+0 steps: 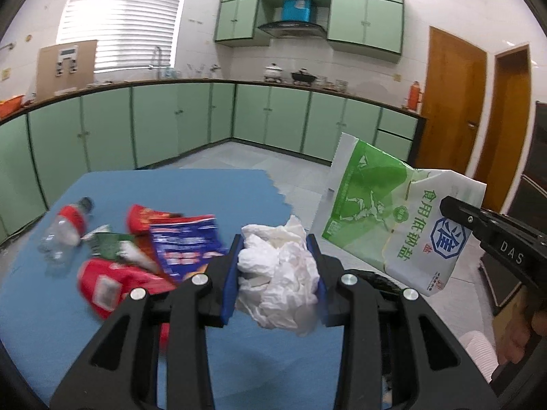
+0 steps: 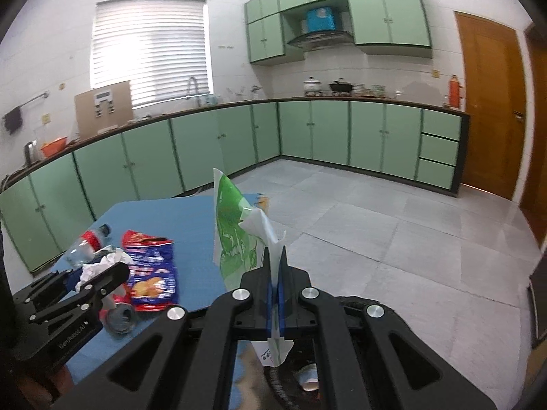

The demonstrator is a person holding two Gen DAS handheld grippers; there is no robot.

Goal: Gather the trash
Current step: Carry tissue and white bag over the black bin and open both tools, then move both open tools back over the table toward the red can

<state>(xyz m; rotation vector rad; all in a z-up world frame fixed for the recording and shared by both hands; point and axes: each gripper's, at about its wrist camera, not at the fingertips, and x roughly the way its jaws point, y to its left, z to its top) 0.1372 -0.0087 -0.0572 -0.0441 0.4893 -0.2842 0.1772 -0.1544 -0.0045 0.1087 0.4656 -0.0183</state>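
Note:
My left gripper (image 1: 276,244) is shut on a crumpled white tissue wad (image 1: 277,273), held above the right part of the blue table (image 1: 191,188). My right gripper (image 2: 274,254) is shut on a green and white salt bag (image 2: 236,225), held upright past the table's right edge; the bag also shows in the left wrist view (image 1: 386,218). On the table lie a clear plastic bottle with a red label (image 1: 63,232), a blue snack bag (image 1: 184,246), red wrappers (image 1: 109,283) and a crushed can (image 2: 119,316).
A dark bin (image 2: 307,376) with a small cup inside sits on the floor below my right gripper. Green cabinets (image 2: 212,150) line the far walls. Grey tiled floor (image 2: 393,232) spreads to the right, with wooden doors (image 2: 489,102) beyond.

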